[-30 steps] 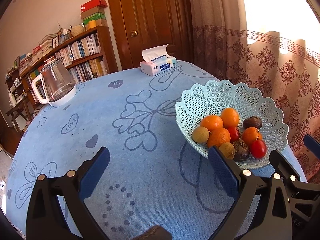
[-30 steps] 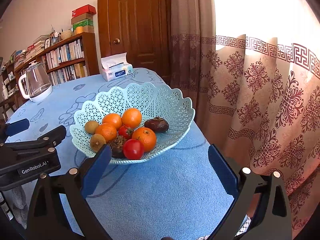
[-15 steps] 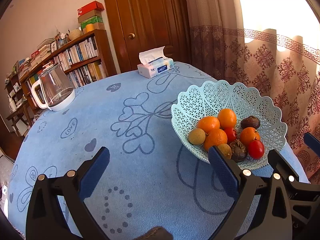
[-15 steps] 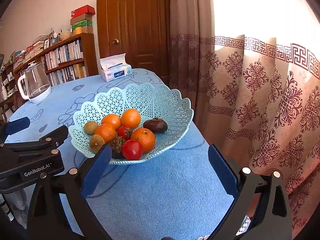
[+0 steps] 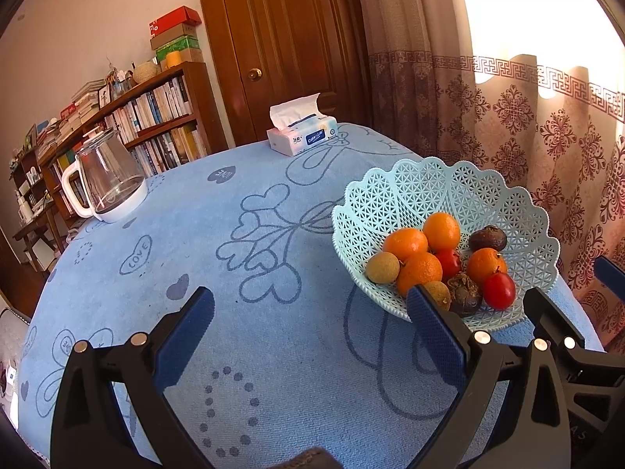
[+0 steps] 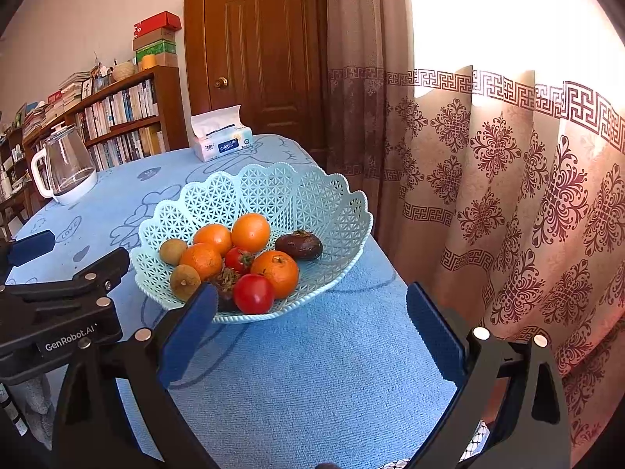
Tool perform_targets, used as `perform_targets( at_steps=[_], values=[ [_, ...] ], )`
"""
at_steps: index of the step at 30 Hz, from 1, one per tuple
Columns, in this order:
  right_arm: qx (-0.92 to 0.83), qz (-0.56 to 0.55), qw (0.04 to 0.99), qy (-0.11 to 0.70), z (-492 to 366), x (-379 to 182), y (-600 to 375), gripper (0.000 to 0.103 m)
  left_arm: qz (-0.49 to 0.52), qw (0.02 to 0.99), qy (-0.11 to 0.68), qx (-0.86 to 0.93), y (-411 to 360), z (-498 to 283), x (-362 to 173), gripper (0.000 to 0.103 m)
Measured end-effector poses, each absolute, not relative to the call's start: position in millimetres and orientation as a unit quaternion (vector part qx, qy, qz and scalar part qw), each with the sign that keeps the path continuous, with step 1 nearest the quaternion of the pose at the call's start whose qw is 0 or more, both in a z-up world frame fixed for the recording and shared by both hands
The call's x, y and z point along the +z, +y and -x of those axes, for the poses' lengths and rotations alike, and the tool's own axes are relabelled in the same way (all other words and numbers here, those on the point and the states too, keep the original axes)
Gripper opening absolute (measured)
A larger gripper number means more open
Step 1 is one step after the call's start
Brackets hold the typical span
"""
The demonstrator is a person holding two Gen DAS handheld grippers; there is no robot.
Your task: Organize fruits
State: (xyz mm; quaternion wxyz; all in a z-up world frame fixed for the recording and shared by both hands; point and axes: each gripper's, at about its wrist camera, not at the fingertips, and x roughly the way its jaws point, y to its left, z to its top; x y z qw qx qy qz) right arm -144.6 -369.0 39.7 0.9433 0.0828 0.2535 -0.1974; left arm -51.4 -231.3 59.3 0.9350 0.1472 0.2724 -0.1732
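Fingers (image 5: pixel 195 312) of both grippers spread wide over blue tablecloth (image 5: pixel 273 332) near door (image 5: pixel 289 39).

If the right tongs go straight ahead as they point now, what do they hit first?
Probably the near rim of the fruit basket, which sits just ahead of the open right tongs, slightly left of centre. The red tomato lies right behind that rim. Depth is uncertain.

In the left wrist view, the left gripper's right finger (image 5: pixel 437 332) covers part of a brown fruit (image 5: pixel 439 291) at the basket's near rim (image 5: pixel 375 305). In the right wrist view, the right gripper's left finger (image 6: pixel 187 332) hides part of the dark fruit (image 6: pixel 224 285). Book spines on the shelf (image 6: pixel 121 117) are too small to read.
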Motion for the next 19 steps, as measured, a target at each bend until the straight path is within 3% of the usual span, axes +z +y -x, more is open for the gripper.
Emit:
perform_targets(
  at_steps=[10,19],
  values=[
    [-0.196,-0.09,0.941,0.26,143.3,36.7,-370.9,0.099,-0.152,0.936,0.266,-0.176,-229.8,54.4,59.8,0.098],
    [-0.2,-0.097,0.937,0.269,139.7,34.6,-373.2,0.1,-0.109,0.925,0.323,-0.167,-203.4,40.2,52.9,0.098]
  ],
)
